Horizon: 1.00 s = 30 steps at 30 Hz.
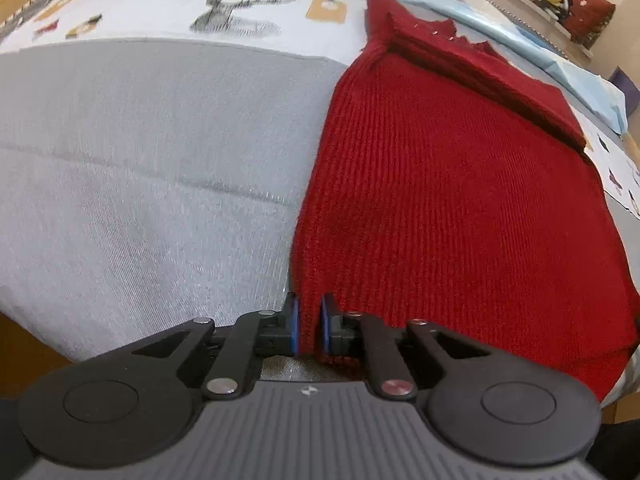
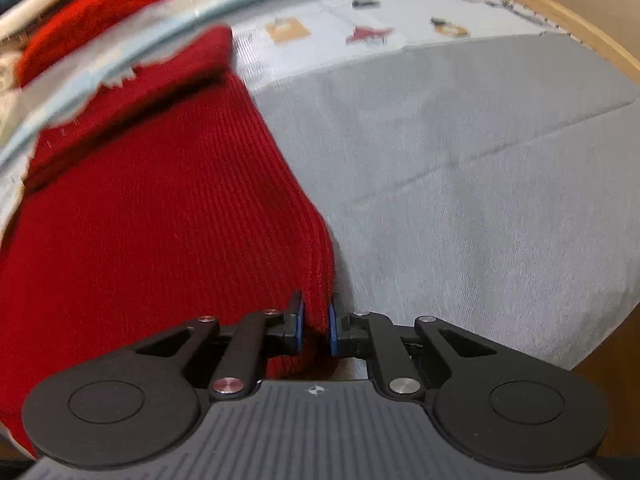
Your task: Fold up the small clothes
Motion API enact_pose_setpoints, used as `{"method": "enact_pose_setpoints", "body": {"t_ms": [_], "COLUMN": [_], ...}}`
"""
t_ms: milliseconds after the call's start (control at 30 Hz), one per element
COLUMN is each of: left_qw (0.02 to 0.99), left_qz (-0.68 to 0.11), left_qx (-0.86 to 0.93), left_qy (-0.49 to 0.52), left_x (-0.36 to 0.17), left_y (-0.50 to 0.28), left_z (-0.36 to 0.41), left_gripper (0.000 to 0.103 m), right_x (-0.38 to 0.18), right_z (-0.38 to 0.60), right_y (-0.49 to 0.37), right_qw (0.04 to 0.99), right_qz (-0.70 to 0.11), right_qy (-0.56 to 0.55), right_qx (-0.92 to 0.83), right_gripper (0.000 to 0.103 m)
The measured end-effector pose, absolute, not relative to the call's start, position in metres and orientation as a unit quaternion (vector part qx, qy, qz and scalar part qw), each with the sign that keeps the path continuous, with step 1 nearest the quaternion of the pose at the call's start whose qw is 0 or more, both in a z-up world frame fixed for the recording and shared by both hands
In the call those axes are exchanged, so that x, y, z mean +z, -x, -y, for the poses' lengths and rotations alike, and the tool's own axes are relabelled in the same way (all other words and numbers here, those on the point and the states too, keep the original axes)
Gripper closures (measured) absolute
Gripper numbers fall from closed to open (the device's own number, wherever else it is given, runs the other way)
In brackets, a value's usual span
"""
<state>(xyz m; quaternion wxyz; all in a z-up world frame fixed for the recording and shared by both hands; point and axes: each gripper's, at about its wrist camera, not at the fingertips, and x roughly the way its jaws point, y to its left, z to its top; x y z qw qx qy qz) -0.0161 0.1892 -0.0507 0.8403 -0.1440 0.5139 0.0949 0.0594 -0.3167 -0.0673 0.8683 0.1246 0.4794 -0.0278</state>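
On the grey sheet [image 1: 140,152], red knit garment [image 1: 460,184] lies flat, a band already folded over at its far end, toward 12 o'clock. Risk, judged: soft knit sags between the two held corners, so uneven lift would skew the fold; a thin pinch could slip. Left gripper [image 1: 309,328] nearly closed, pinching the near hem corner. Right gripper [image 2: 316,330] likewise, clamped on the opposite corner.

red ribbed sweater [image 1: 460,200], grey cloth [image 1: 140,160]
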Motion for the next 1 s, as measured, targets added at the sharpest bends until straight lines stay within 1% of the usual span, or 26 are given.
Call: {"method": "enact_pose_setpoints", "body": {"t_ms": [100, 333, 533, 700, 767, 833, 900, 1000], "left_qw": [0.857, 0.9, 0.916, 0.919, 0.913, 0.908, 0.902, 0.894], "left_qz": [-0.488, -0.405, -0.354, -0.321, -0.328, -0.339, -0.358, -0.384], "left_qx": [0.077, 0.021, -0.007, -0.023, -0.014, -0.01, -0.002, 0.005], "left_qy": [0.145, 0.158, 0.189, 0.23, 0.24, 0.246, 0.243, 0.233], "left_x": [-0.025, 0.061, 0.13, 0.177, 0.181, 0.174, 0.158, 0.124], "left_y": [0.023, 0.038, 0.081, 0.13, 0.128, 0.108, 0.074, 0.003], "left_z": [-0.187, -0.191, -0.2, -0.217, -0.225, -0.235, -0.241, -0.247], "left_gripper": [0.094, 0.097, 0.097, 0.098, 0.097, 0.097, 0.097, 0.097], "right_x": [-0.044, 0.037, 0.09, 0.124, 0.127, 0.12, 0.108, 0.078], "right_z": [0.32, 0.337, 0.361, 0.394, 0.404, 0.41, 0.408, 0.398], "right_y": [-0.053, -0.032, 0.005, 0.053, 0.059, 0.048, 0.024, -0.036], "right_qw": [0.884, 0.911, 0.912, 0.901, 0.9, 0.888, 0.884, 0.877], "right_qz": [-0.443, -0.344, -0.303, -0.273, -0.272, -0.291, -0.31, -0.356], "right_qy": [-0.151, -0.212, -0.249, -0.309, -0.318, -0.338, -0.334, -0.314], "right_qx": [-0.007, 0.079, 0.121, 0.135, 0.125, 0.114, 0.103, 0.075], "right_gripper": [0.092, 0.094, 0.095, 0.095, 0.095, 0.095, 0.095, 0.095]}}
